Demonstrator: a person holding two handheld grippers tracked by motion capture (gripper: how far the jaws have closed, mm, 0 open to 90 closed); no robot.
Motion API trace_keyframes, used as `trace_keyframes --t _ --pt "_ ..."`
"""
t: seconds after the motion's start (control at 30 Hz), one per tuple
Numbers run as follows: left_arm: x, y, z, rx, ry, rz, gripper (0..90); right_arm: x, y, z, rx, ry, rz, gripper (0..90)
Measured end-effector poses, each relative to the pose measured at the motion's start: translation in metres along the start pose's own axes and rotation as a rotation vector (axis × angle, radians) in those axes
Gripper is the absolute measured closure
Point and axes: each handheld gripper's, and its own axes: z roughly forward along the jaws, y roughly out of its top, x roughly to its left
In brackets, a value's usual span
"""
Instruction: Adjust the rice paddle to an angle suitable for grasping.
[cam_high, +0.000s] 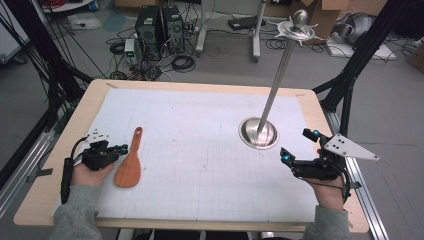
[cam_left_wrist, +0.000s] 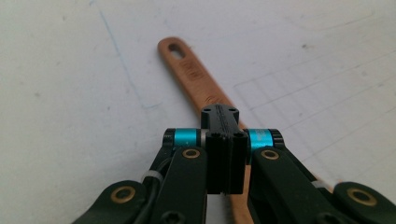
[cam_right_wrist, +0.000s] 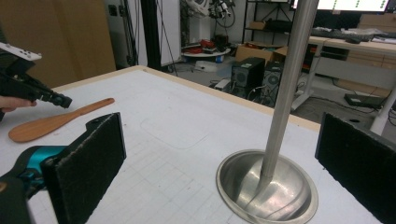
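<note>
Your left claw (cam_left_wrist: 223, 140) was together above the spoon (cam_high: 130, 161); light, stiff, smooth wood, best pinched mid-handle. Your right claw (cam_right_wrist: 224, 158), at 4 o'clock, gaped apart.

Spatula (cam_left_wrist: 201, 88) blade hidden behind left tongs (cam_left_wrist: 225, 140).

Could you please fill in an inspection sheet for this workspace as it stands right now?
Surface: wooden table covered by a white gridded mat.
Job's things: wooden spatula lying flat at the mat's left; metal stand upright, right of centre.
Clutter: nothing seen on the mat.
Grippers: left gripper shut, jaws over the spatula; right gripper open, facing the stand.
Cables: a black cable trails from the left gripper.
Surroundings: computer towers, cables on the floor.
</note>
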Motion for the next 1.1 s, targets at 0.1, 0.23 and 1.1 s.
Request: trace_keyframes --t 0.1,0.23,1.1 --pt "-0.011 0.004 0.0 -0.009 -0.017 0.017 89.2 0.0 0.0 0.001 0.005 0.003 -0.001 0.3" --pt "-0.026 0.005 0.006 0.008 -0.037 0.055 89.2 0.001 0.0 0.002 0.005 0.007 -0.004 0.3" --pt "-0.061 -0.001 0.027 0.144 -0.102 0.139 89.3 -0.002 -0.001 0.004 -0.012 0.01 -0.007 4.8"
